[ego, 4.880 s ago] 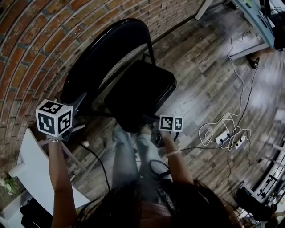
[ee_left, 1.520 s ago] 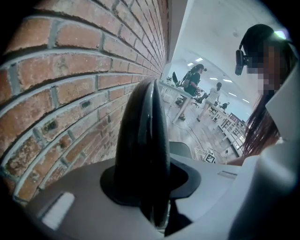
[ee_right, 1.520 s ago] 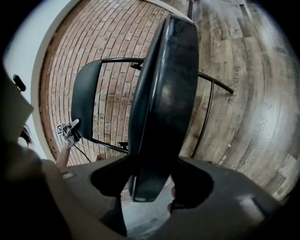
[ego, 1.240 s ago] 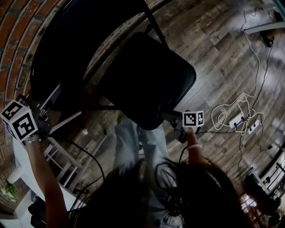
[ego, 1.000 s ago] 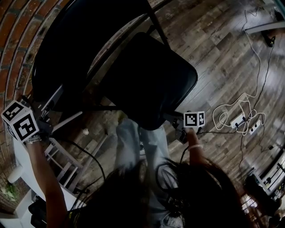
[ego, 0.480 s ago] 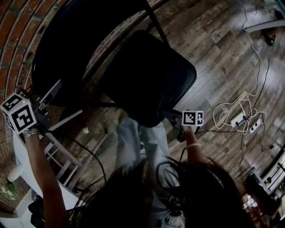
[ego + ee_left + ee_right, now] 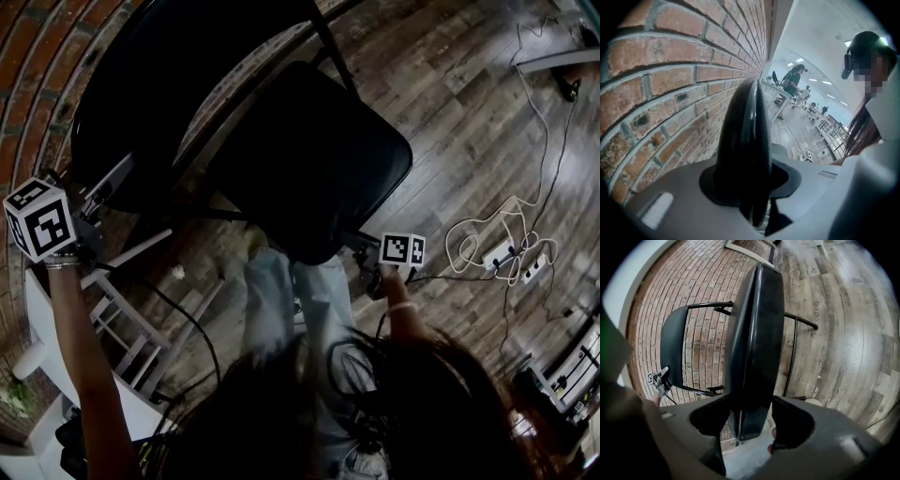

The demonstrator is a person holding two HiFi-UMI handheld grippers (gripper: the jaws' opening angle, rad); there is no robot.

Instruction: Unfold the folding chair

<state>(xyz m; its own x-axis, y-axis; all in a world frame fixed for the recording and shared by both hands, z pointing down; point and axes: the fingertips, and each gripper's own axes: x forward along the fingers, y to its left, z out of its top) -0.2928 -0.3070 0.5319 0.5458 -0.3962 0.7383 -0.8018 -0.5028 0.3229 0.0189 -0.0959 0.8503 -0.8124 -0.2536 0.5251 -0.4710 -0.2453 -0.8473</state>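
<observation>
Clamping the folding chair (image 7: 755, 333) by its seat edge: right claw (image 7: 749, 428).

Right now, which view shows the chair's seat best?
The head view: nearly the whole seat shows from above. The right gripper view sees it only edge-on between the jaws; the left gripper view shows just the backrest edge.
</observation>
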